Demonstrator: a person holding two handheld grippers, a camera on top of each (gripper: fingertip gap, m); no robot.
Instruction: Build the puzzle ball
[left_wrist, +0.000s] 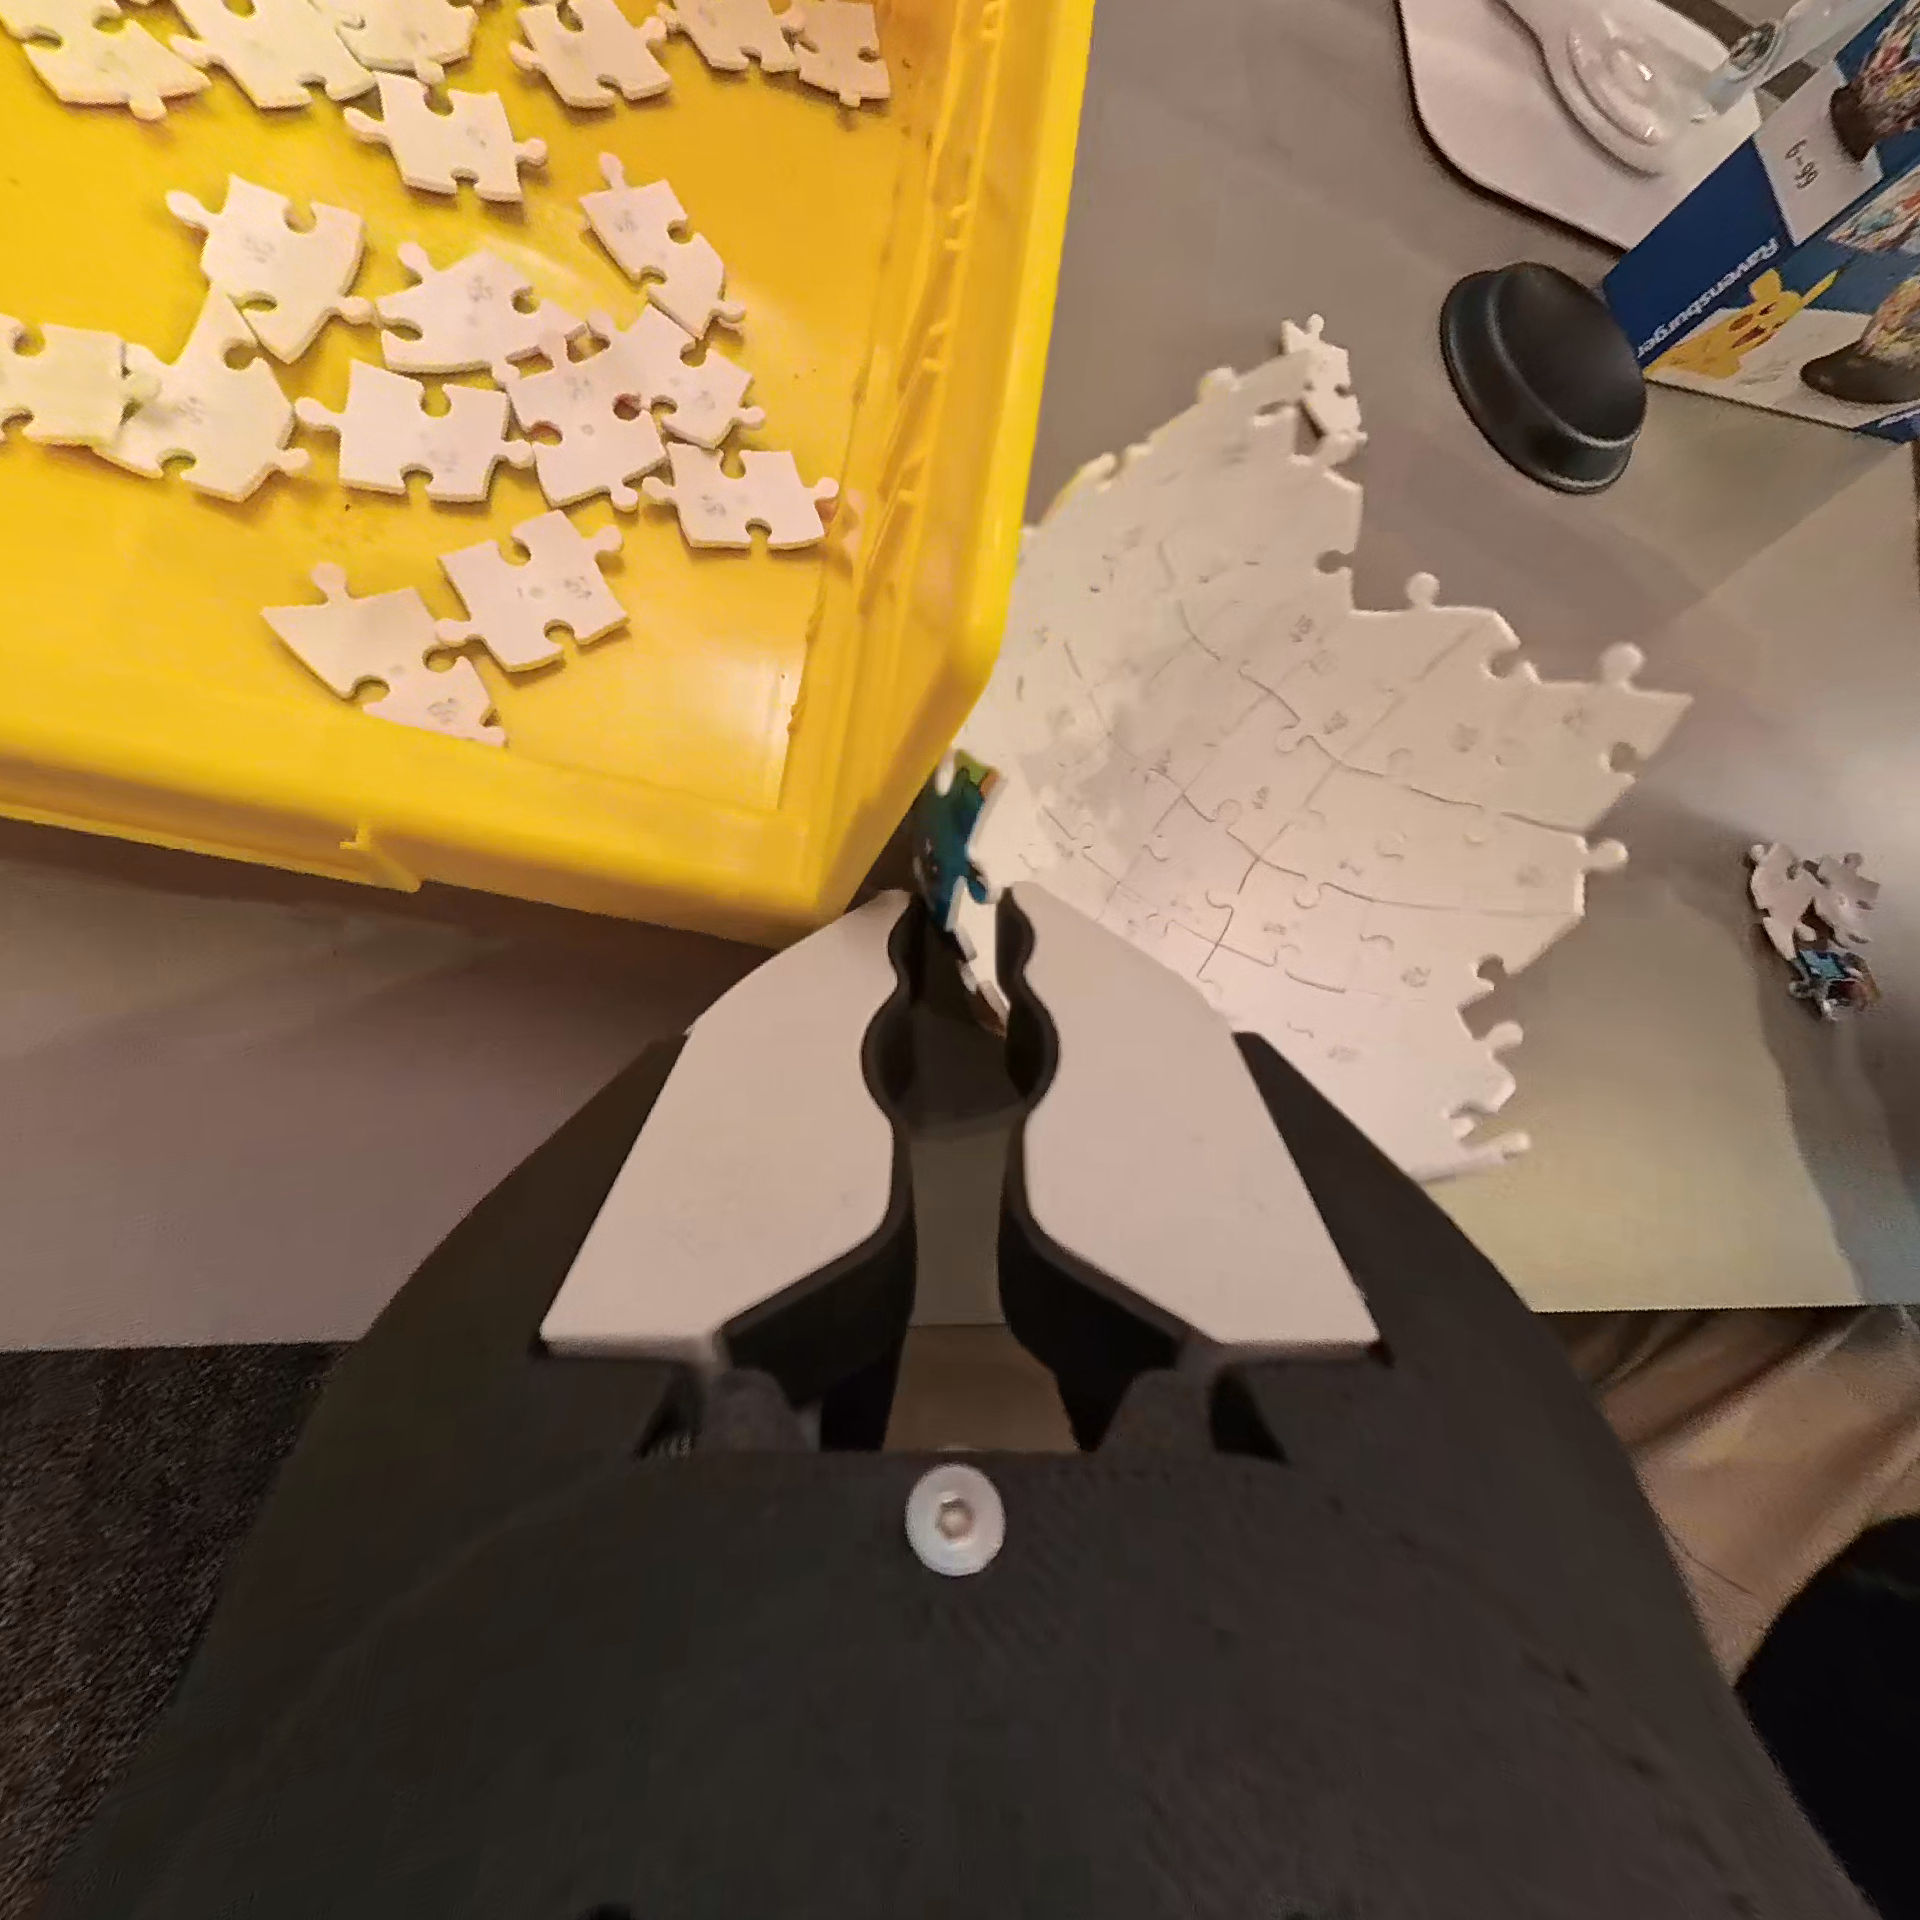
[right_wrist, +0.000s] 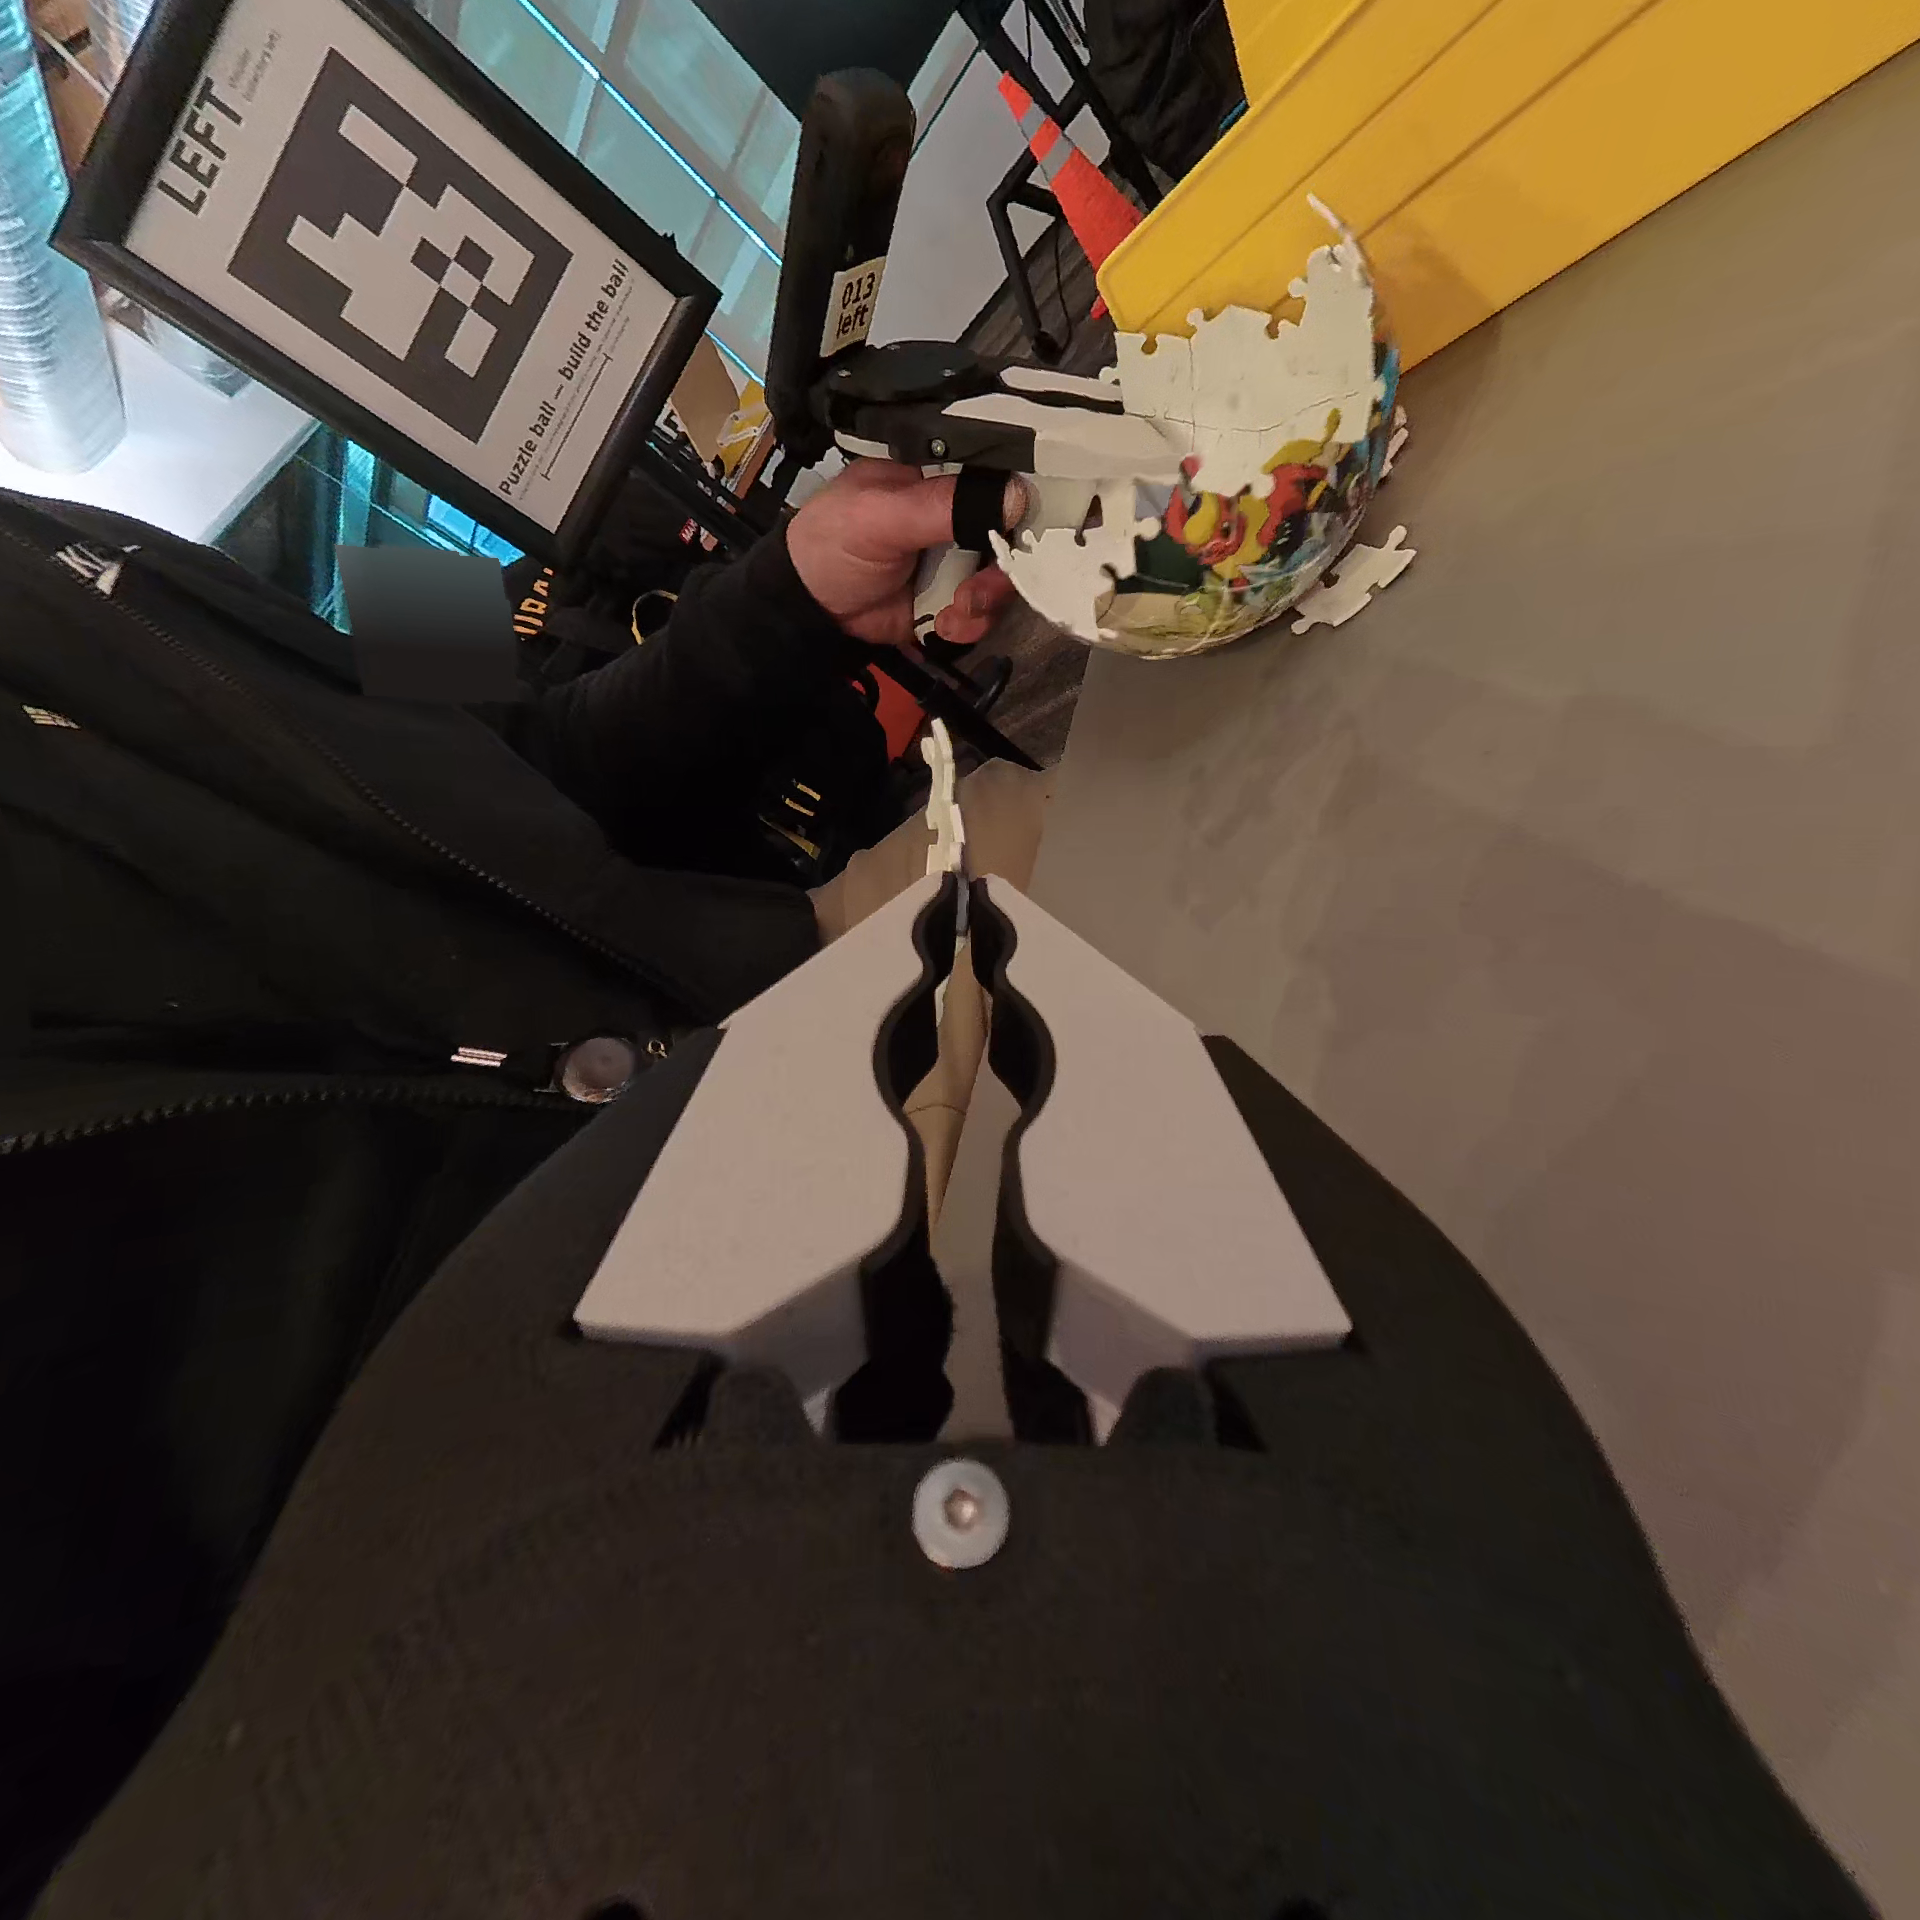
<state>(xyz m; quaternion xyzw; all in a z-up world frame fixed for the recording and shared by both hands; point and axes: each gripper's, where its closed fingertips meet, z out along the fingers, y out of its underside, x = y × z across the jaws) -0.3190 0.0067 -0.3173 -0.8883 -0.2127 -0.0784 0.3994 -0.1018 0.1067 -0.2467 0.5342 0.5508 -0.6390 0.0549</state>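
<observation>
My left fingers (left_wrist: 961, 914) pinch the light, fragile half-built ball's (left_wrist: 1299, 790) rim; my right fingers (right_wrist: 961, 894) pinch a thin loose piece (right_wrist: 943, 805) by its edge

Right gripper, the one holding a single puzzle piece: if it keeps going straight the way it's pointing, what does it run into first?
Probably the person's hand on the left gripper, beside the half-built puzzle ball. The right gripper and its puzzle piece point just left of the ball, though depth is hard to judge.
</observation>
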